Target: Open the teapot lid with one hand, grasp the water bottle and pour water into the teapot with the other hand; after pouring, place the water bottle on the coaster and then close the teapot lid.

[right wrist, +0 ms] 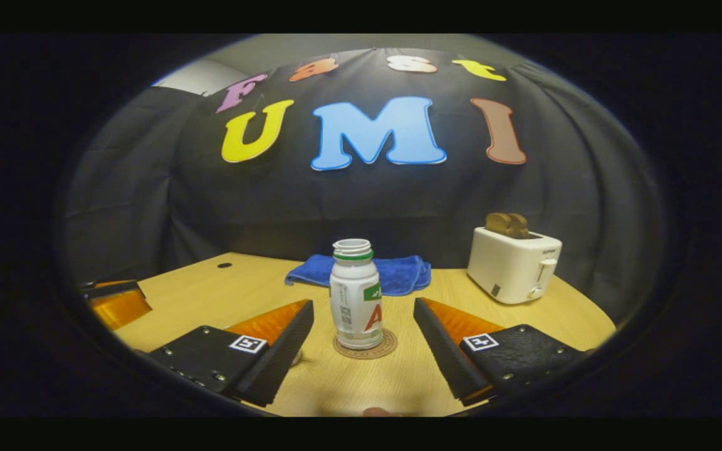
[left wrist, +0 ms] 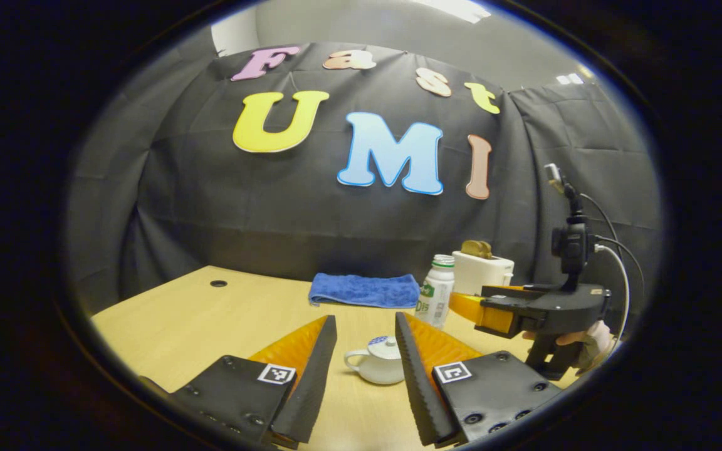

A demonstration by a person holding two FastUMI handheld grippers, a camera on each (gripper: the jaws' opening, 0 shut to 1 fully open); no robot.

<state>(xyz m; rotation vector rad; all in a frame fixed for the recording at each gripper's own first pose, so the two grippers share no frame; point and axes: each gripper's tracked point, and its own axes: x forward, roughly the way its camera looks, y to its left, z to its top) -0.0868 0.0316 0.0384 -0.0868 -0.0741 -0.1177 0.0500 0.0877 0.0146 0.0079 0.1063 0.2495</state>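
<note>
White teapot [left wrist: 381, 365] sits lidded, bottle [right wrist: 355, 294] on coaster [right wrist: 365, 346], both hand-held grippers agape.

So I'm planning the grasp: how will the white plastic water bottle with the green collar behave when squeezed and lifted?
The white plastic water bottle stands tall and narrow on the round cork coaster, so a sideways nudge would probably tip it. Its mouth looks uncapped, so tilting may spill. The smooth labelled wall could slip or flex under a hard squeeze.

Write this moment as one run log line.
left gripper: open, facing lidded teapot | right gripper: open | water bottle: on coaster
</note>
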